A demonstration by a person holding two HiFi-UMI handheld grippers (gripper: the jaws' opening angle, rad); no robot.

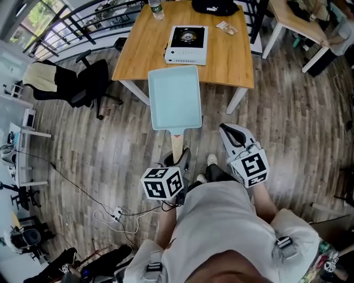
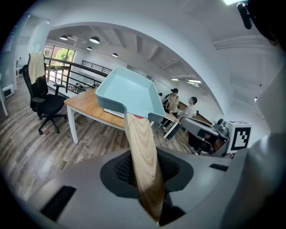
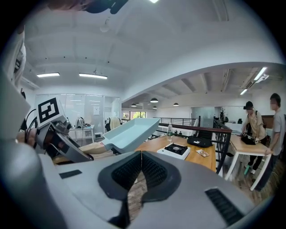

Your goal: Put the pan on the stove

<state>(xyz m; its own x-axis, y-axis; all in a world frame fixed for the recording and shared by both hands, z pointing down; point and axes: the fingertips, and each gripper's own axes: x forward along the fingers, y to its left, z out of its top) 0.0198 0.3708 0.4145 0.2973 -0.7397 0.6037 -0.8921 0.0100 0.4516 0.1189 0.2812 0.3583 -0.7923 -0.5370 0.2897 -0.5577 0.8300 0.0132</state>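
A light blue rectangular pan (image 1: 175,97) with a wooden handle (image 1: 177,146) hangs in the air in front of the wooden table (image 1: 235,63), over its near edge. My left gripper (image 1: 178,159) is shut on the handle (image 2: 144,156), and the pan (image 2: 129,94) tilts up ahead of it. The white portable stove (image 1: 187,44) with a black burner sits on the table just beyond the pan. My right gripper (image 1: 229,132) floats to the right of the handle, shut with nothing in it (image 3: 140,154). From that side the pan (image 3: 129,132) shows left of the stove (image 3: 176,150).
A water bottle (image 1: 156,8), a black bag (image 1: 215,6) and a small packet (image 1: 227,27) lie at the table's far end. A black office chair (image 1: 83,83) stands at the left, a railing behind it. Cables (image 1: 110,213) trail on the floor. Two people (image 3: 261,134) stand by another table at right.
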